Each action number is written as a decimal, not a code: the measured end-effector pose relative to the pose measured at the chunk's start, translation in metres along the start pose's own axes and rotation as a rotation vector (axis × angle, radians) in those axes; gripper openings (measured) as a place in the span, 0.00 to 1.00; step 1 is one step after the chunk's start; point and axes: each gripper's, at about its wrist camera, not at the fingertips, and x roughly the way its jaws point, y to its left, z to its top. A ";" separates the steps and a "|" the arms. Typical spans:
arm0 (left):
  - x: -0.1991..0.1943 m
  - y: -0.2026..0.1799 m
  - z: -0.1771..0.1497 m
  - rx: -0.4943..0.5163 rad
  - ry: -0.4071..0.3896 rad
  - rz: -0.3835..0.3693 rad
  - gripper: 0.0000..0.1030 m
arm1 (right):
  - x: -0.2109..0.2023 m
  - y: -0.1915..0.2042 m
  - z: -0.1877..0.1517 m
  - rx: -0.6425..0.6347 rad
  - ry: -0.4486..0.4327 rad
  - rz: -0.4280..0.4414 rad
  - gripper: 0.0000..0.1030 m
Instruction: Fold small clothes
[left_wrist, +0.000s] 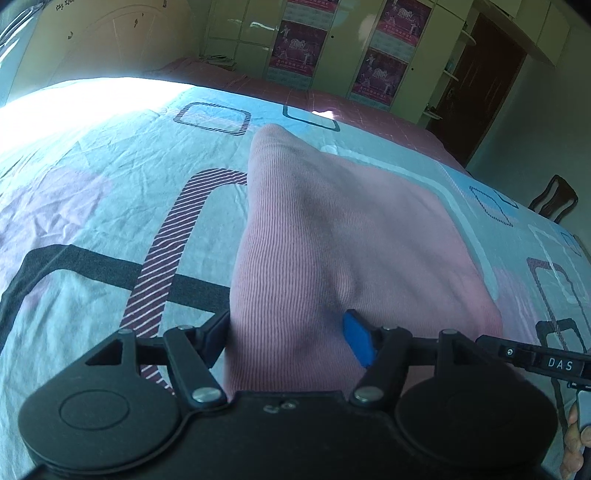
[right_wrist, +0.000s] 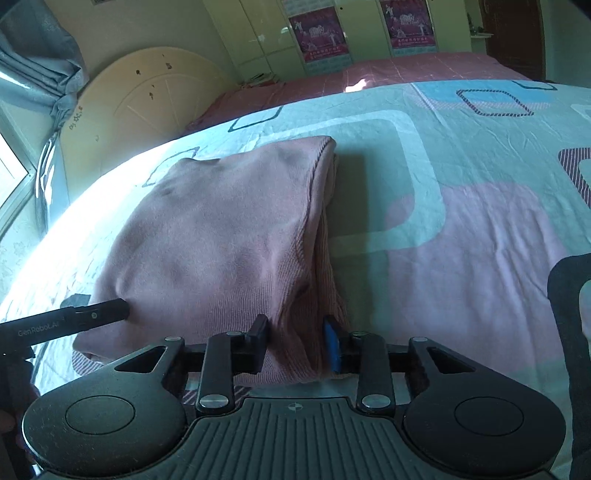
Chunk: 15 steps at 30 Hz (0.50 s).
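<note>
Left wrist view shows the pink top (left_wrist: 332, 236) on the bed sheet (left_wrist: 92, 206), its long side running away to the far end. The left gripper (left_wrist: 291, 336) holds a fat bunch of its near edge, jaws wide. The right gripper (right_wrist: 295, 341) pinches the near right corner, jaws narrow. Both hands sit at the near end, so the fold likely goes away to the far end.
</note>
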 end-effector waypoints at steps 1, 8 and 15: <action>0.002 0.000 0.000 -0.003 0.006 0.000 0.66 | 0.003 -0.003 0.000 0.002 0.000 -0.010 0.13; 0.004 0.000 -0.001 -0.013 0.014 0.004 0.73 | -0.002 0.007 -0.001 -0.012 -0.006 -0.056 0.13; 0.002 -0.004 0.000 0.010 0.015 0.021 0.81 | -0.022 0.028 0.003 -0.045 -0.100 -0.050 0.13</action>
